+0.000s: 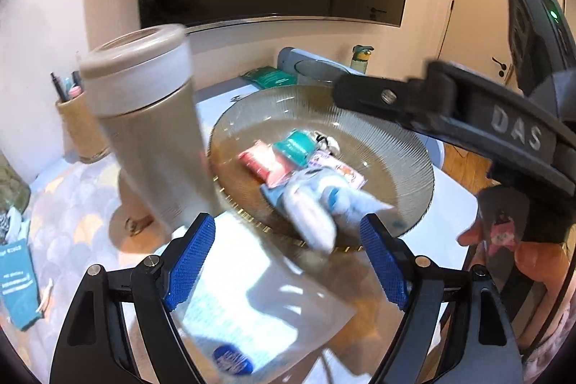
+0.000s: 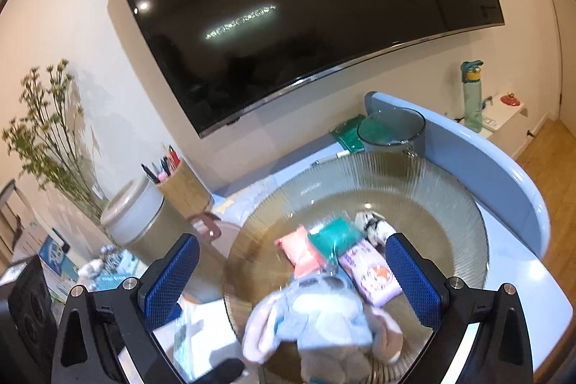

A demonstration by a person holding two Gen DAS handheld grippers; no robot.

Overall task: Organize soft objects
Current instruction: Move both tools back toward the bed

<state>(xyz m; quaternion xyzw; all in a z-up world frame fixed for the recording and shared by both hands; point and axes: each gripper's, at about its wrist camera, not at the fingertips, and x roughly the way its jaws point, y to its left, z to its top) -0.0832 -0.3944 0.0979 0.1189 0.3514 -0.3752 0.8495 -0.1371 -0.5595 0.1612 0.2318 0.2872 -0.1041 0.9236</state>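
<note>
Blue knurled fingers (image 1: 192,261) of both grippers spread wide over a ribbed glass plate (image 2: 450,204), gripping nothing.

The left gripper (image 1: 288,263) and right gripper (image 2: 293,279) stand apart from the soft toy (image 2: 324,319), a fuzzy pale blue and pink plush lying at the plate's near rim. Behind it in the plate lie glossy soft packets: coral (image 2: 300,254), teal (image 2: 334,234) and lilac (image 2: 370,272); a blurred white thing beyond may be another toy. A smooth beige tumbler (image 1: 151,132) stands upright on the bench (image 2: 514,261) just beside the plate.
</note>
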